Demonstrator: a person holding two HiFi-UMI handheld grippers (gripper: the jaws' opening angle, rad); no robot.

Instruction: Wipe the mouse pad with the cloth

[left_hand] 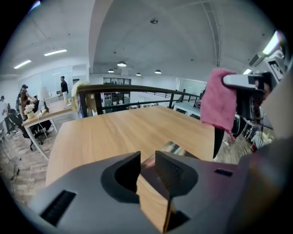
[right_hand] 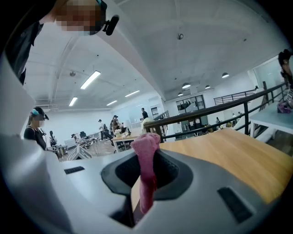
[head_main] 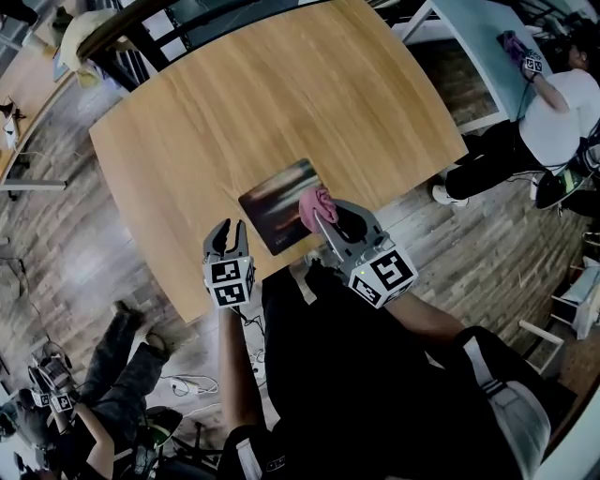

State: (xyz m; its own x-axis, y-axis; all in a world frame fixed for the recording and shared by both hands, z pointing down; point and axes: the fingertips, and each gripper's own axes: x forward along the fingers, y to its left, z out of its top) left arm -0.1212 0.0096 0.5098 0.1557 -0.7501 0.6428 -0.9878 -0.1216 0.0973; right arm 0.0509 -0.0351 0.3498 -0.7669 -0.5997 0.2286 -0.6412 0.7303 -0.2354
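A dark mouse pad (head_main: 274, 208) with a printed picture lies on the wooden table (head_main: 281, 94), near its front edge. My right gripper (head_main: 330, 216) is shut on a pink cloth (head_main: 317, 203), which hangs over the pad's right end. In the right gripper view the cloth (right_hand: 146, 148) stands pinched upright between the jaws of the right gripper (right_hand: 146, 162). My left gripper (head_main: 228, 231) hovers at the table's front edge, left of the pad, its jaws close together with nothing between them. In the left gripper view, the pad (left_hand: 173, 147) lies just beyond the left gripper (left_hand: 147, 159), and the cloth (left_hand: 219, 103) hangs at the right.
A black railing (left_hand: 132, 89) runs behind the table's far side. A person in white (head_main: 553, 112) works at a pale table (head_main: 469, 28) at the back right. Another person (head_main: 112, 394) sits on the wooden floor at the lower left.
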